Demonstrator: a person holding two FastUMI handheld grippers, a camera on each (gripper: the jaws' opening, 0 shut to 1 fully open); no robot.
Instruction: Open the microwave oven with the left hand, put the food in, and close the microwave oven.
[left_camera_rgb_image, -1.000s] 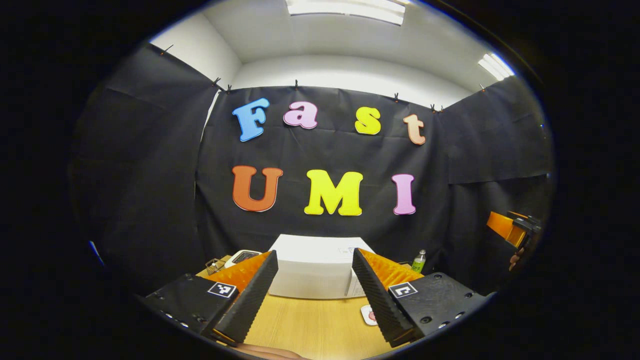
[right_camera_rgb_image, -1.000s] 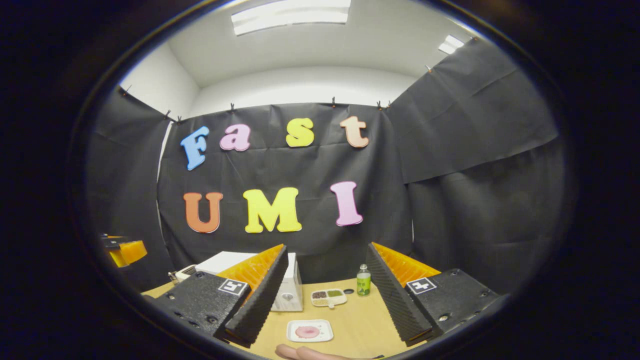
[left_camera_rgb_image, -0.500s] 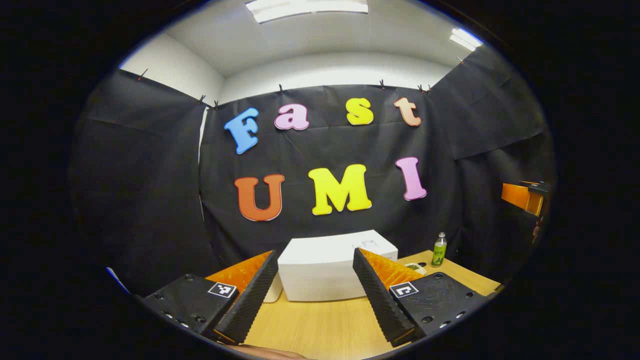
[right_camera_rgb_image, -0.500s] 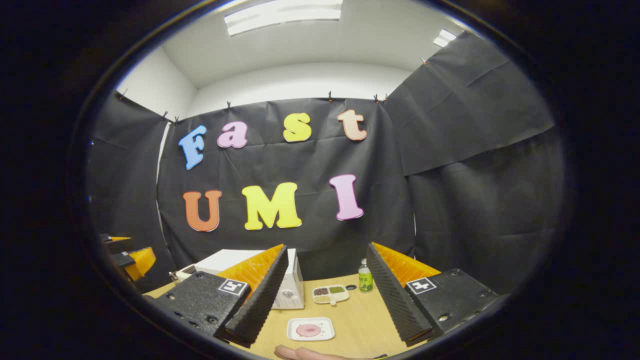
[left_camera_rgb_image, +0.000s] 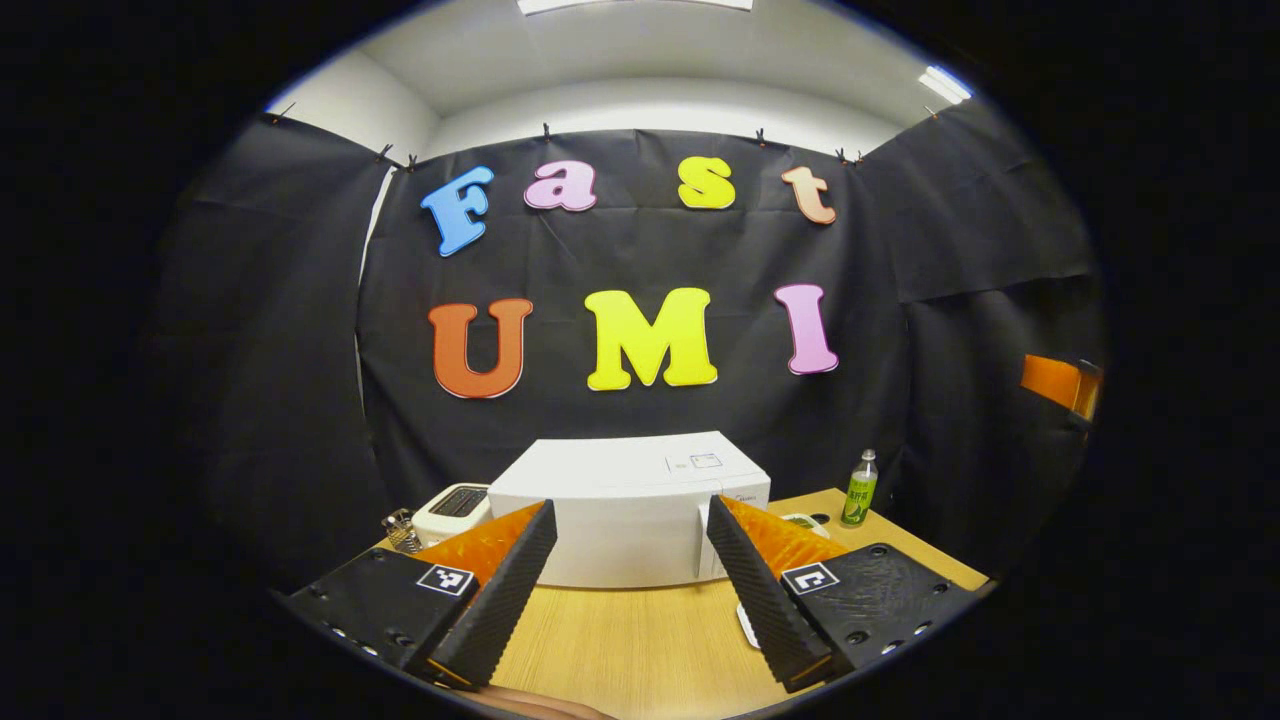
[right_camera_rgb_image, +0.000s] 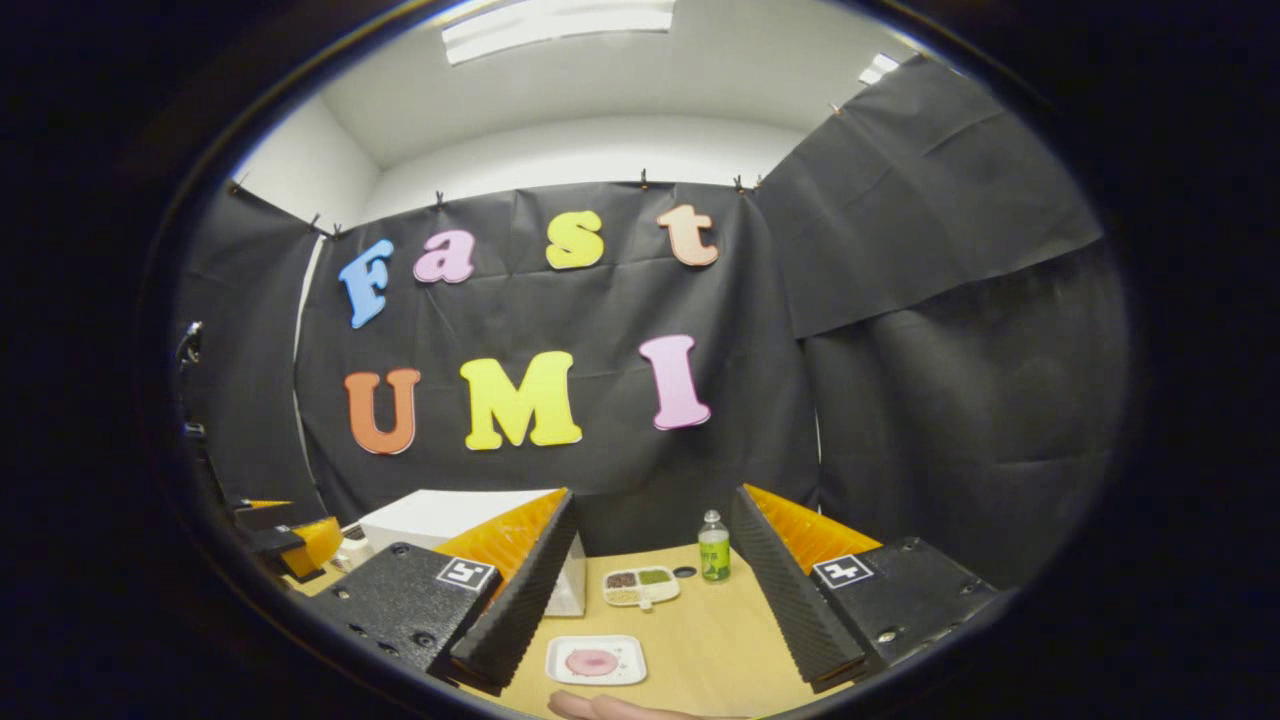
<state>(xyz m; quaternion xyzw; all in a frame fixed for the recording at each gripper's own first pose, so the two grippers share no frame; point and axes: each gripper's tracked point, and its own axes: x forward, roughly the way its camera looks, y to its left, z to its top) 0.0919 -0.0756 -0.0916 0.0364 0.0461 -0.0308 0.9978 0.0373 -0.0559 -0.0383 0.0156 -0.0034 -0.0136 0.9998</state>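
Left gripper (left_camera_rgb_image: 632, 590) held above the counter (left_camera_rgb_image: 640, 640), fingers spread wide, gripping nothing, facing the closed white microwave oven (left_camera_rgb_image: 628, 505) at the counter's back. Right gripper (right_camera_rgb_image: 650, 585) likewise wide apart and empty, over the white plate (right_camera_rgb_image: 596, 660) with pink food (right_camera_rgb_image: 591, 661). Green bottle (right_camera_rgb_image: 713, 548) beside a divided dish (right_camera_rgb_image: 640, 586).

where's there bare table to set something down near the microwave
Bare wood lies in front of the microwave, between it and the left gripper. More lies right of the pink food plate, below the green bottle. It is crowded between the microwave's right side, the divided snack tray and that plate.
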